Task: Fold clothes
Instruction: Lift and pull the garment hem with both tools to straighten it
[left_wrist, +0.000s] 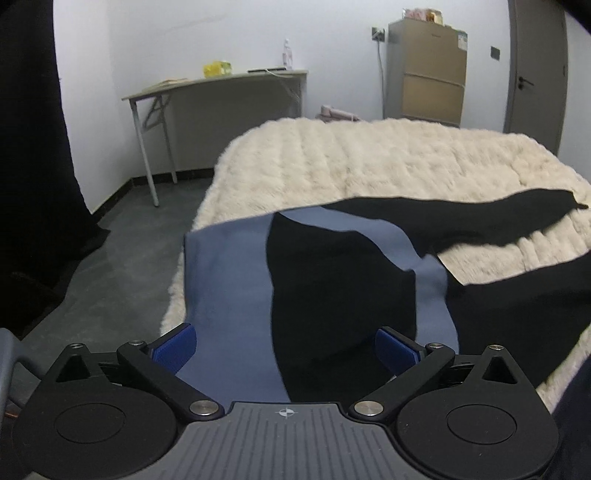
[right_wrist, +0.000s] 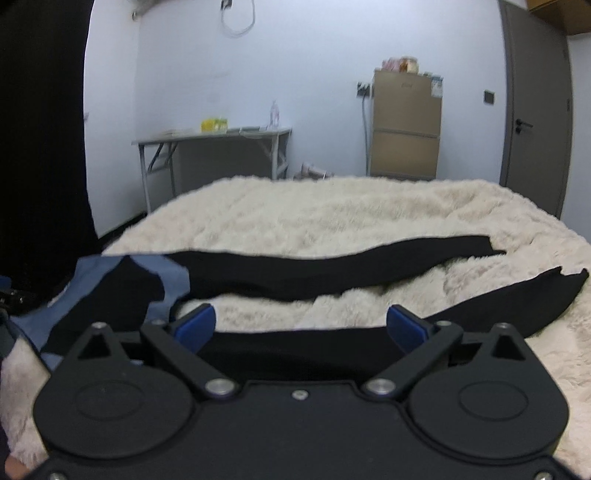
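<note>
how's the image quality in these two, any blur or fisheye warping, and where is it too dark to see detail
Left wrist view: strong fisheye bend in the door and wall edges; the black and blue garment looks soft, its black parts showing no detail. Right wrist view: softer overall, the cream blanket slightly blurred, the dark curtain a featureless black; even indoor light, no glare.

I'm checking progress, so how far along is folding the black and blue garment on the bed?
Barely started: the black and blue garment lies spread on the fluffy cream blanket, both long black parts stretched out unfolded. Nothing in hand: left tongs and right tongs stand open. All the folding remains.
</note>
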